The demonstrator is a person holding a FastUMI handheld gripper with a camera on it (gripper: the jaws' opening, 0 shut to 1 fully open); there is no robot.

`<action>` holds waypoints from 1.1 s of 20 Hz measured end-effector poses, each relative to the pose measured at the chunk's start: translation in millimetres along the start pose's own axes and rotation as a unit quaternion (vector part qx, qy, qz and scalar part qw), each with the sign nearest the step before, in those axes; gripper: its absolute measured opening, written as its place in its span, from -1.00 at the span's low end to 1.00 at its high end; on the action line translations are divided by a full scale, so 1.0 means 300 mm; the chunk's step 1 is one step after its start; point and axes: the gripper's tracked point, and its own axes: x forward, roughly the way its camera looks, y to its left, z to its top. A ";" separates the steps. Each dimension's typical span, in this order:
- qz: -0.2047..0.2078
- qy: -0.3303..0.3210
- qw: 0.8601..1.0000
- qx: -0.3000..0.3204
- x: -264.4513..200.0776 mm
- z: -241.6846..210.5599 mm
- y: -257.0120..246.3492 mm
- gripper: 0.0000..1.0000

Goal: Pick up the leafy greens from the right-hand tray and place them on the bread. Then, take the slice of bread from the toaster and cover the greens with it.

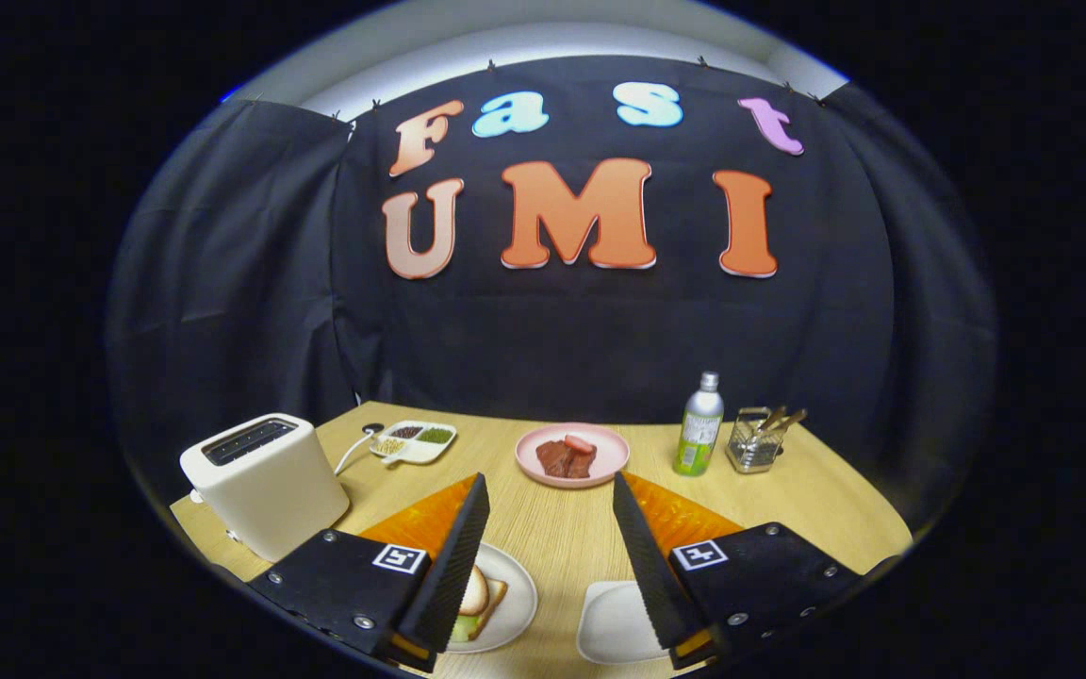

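Above the table: black two-finger gripper (551,490), fingers apart, empty.
Greens (464,625): on bread, white round plate (517,604); soft, light.
Toaster (265,483): white; pinch the slice's top edge.

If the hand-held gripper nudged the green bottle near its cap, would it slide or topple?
The green bottle would probably topple: it stands tall and narrow on a small base. Its round body suggests it would then roll across the wooden table. The wire caddy beside it might stop it. The hand-held gripper hangs open, well short of it.
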 end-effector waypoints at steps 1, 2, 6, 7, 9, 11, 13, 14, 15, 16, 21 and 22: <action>0.001 -0.014 1.000 -0.003 -0.013 0.023 0.007 0.67; 0.005 -0.029 1.000 -0.007 -0.027 0.045 0.021 0.70; 0.013 -0.104 0.994 -0.041 -0.099 0.148 0.057 0.79; 0.012 -0.124 0.991 -0.049 -0.119 0.176 0.056 0.81; -0.004 -0.155 0.986 -0.063 -0.163 0.218 0.037 0.84; -0.014 -0.181 0.980 -0.082 -0.202 0.248 0.026 0.87; -0.023 -0.202 0.973 -0.109 -0.237 0.263 0.020 0.89; -0.030 -0.205 0.971 -0.116 -0.248 0.263 0.015 0.90; -0.033 -0.206 0.971 -0.116 -0.253 0.260 0.019 0.92; -0.030 -0.206 0.972 -0.110 -0.259 0.259 0.030 0.93; -0.019 -0.211 0.976 -0.058 -0.281 0.278 0.001 0.93; -0.021 -0.207 0.977 -0.052 -0.283 0.271 -0.011 0.93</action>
